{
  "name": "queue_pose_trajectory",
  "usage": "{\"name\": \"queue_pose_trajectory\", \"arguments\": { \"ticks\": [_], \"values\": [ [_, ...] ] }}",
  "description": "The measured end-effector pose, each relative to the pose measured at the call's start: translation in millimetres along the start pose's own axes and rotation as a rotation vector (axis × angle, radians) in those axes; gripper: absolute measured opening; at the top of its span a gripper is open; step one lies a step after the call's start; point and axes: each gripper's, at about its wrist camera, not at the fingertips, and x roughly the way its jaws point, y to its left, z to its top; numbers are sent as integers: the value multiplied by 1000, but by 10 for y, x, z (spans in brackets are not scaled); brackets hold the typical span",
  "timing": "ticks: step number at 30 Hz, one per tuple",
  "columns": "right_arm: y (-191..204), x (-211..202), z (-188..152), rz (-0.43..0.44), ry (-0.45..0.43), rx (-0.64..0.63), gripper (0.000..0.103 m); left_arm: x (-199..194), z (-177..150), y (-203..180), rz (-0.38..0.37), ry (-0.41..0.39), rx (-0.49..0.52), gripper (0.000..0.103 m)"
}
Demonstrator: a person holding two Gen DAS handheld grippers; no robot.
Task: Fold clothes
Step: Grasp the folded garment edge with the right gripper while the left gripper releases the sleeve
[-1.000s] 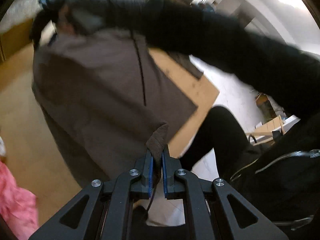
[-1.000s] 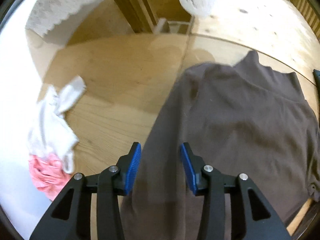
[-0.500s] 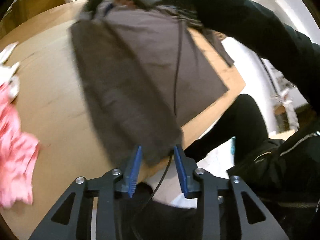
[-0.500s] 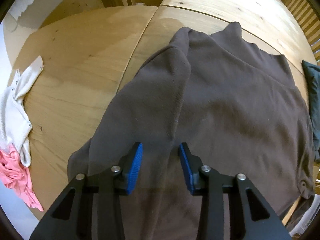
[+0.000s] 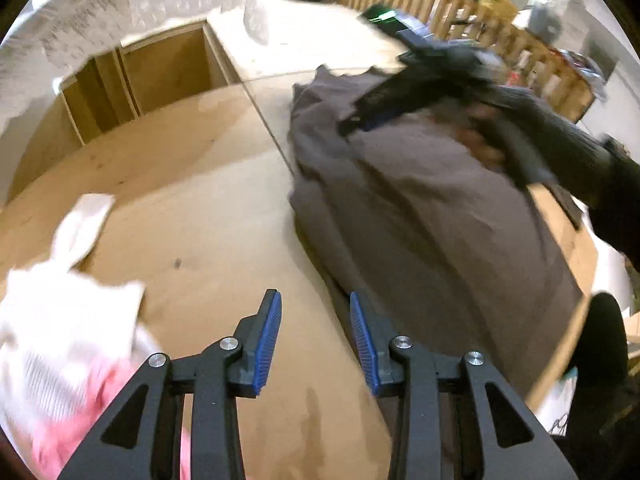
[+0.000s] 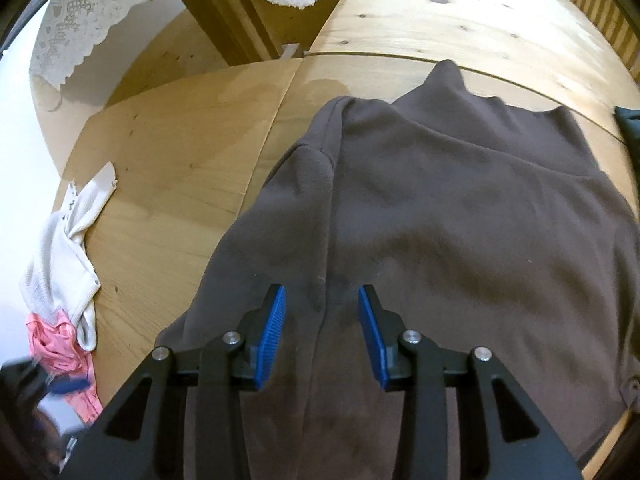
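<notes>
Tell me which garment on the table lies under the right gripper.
The brown top: it is spread flat beneath the open right gripper. The white garment and the pink garment lie bunched at the table's left edge.

left hand-held gripper [image 5: 315, 338] — jaws apart, empty | right hand-held gripper [image 6: 321, 336] — jaws apart

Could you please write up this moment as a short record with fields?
surface: wooden table
main garment: brown top, spread flat, one sleeve folded over its body
other clothes: white garment and pink garment, bunched at the table edge
left gripper: jaws open, empty, over bare wood
right gripper: jaws open, above the top
</notes>
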Motion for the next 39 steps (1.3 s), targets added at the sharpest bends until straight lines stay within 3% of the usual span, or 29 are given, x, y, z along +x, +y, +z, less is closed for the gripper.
{"name": "queue_pose_trajectory", "arguments": {
  "ticks": [5, 12, 13, 14, 15, 17, 21, 26, 28, 29, 30, 33, 34, 39],
  "values": [
    [-15, 59, 13, 76, 2, -10, 38, 397, 263, 99, -111, 16, -54, 34],
    [25, 165, 112, 79, -18, -63, 38, 711, 462, 128, -127, 31, -51, 35],
    [38, 173, 119, 85, -21, -71, 37, 721, 468, 136, -137, 21, -58, 31],
    [51, 182, 125, 90, -24, -80, 35, 721, 468, 134, -150, 7, -62, 26],
    [66, 191, 130, 94, -26, -89, 20, 721, 464, 111, -155, 1, -56, 16],
    [118, 213, 118, 86, -20, -123, 6, 703, 449, 47, -147, -9, -29, 10],
    [122, 28, 66, 70, -85, -166, 5, 614, 388, 3, -102, -26, -4, 7],
    [-19, 205, 175, -26, -59, -92, 4, 631, 404, 221, -93, -43, -103, 8],
    [59, 183, 190, -91, -71, -115, 14, 651, 446, 268, -36, -16, -125, 22],
    [86, 163, 200, -125, -66, -117, 25, 598, 443, 282, -20, -16, -130, 23],
    [96, 97, 191, -155, -80, -108, 28, 533, 434, 295, -7, -19, -132, 23],
    [170, -192, 84, -198, -153, -134, 28, 191, 252, 299, 58, -47, -94, 20],
    [233, -306, -16, -181, -167, -158, 28, 97, 159, 303, 54, -49, -95, 20],
    [720, -526, -706, 12, -47, -284, 30, -353, -533, 70, -39, -19, -106, 20]
  ]
}}
